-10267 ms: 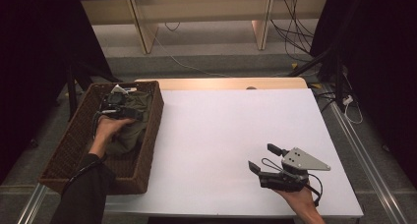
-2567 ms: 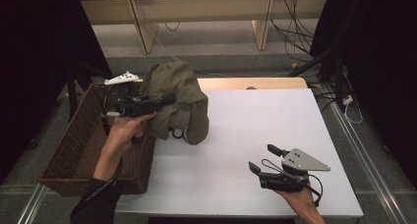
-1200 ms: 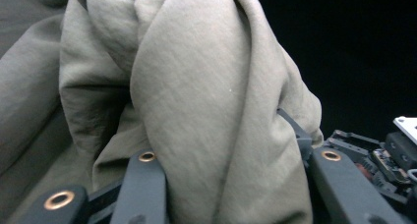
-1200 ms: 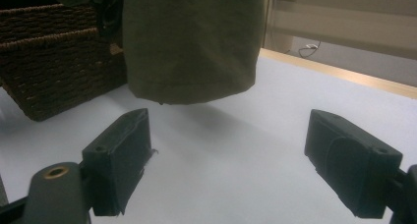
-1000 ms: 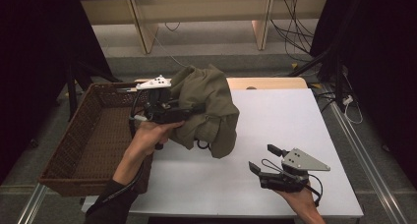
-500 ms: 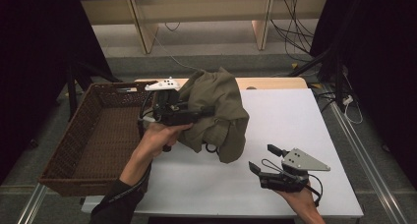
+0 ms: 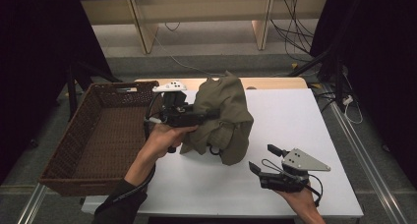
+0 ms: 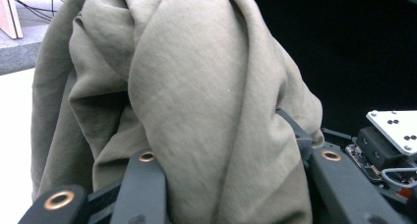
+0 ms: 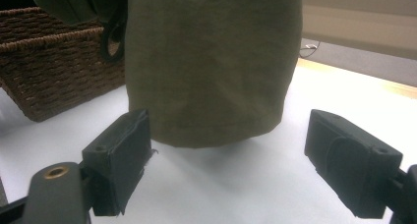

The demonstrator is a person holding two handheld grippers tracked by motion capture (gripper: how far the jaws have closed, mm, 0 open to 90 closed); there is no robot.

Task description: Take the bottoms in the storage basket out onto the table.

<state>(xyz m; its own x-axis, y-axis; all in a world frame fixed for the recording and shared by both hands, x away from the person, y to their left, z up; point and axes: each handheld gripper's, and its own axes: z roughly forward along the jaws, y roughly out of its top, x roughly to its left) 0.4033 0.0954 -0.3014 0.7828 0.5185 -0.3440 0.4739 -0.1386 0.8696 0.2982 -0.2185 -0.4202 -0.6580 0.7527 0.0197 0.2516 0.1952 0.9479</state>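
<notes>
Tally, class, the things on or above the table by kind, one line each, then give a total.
Olive garment: 1
Wicker basket: 1
Hand-held tools: 2, left tool and right tool
Total: 4

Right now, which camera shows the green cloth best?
The high view: there the whole green cloth hangs bunched from the left gripper, over the white table beside the basket. The left gripper view gives only close folds pinched between its fingers. The right gripper view gives just the hanging lower end.
</notes>
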